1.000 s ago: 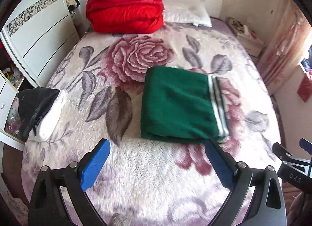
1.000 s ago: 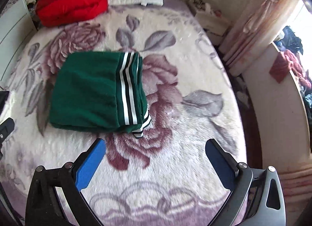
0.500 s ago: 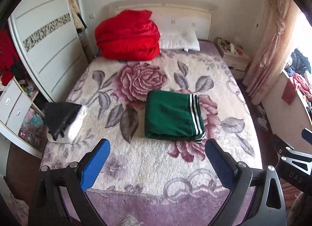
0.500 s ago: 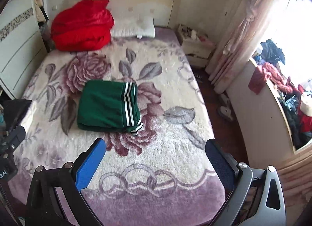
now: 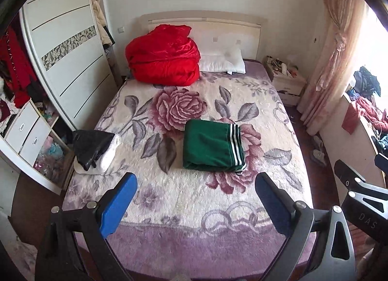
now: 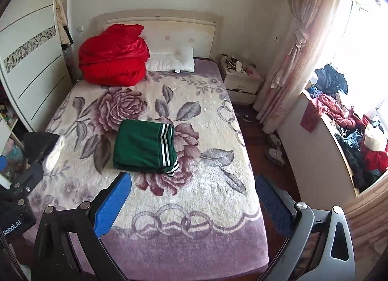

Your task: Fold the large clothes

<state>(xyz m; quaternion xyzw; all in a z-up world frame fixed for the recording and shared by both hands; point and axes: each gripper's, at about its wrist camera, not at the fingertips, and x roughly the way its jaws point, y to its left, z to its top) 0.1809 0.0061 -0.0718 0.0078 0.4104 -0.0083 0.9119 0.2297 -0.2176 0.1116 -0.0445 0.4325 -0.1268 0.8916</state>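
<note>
A folded green garment (image 5: 212, 146), white-striped at its right edge, is seen mid-bed (image 5: 194, 208) amid open plush blanket; the left gripper (image 5: 195, 184) and right gripper (image 6: 192, 184) are held wide apart, empty.

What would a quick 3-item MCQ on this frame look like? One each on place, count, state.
1. Where does the green garment lie?
A. at the headboard
B. mid-bed on the floral blanket
C. on the nightstand

2. How many white stripes run along the garment's edge?
A. one
B. three
C. five

3. What state are the left gripper and right gripper in?
A. both open, holding nothing
B. left shut on the garment
C. both shut

Answers:
1 B: it sits folded on the rose print, well short of the red quilt and white pillow.
2 B: three white bands show in both views.
3 A: the blue pads stand wide apart, over the foot of the bed, clear of the cloth.
</note>
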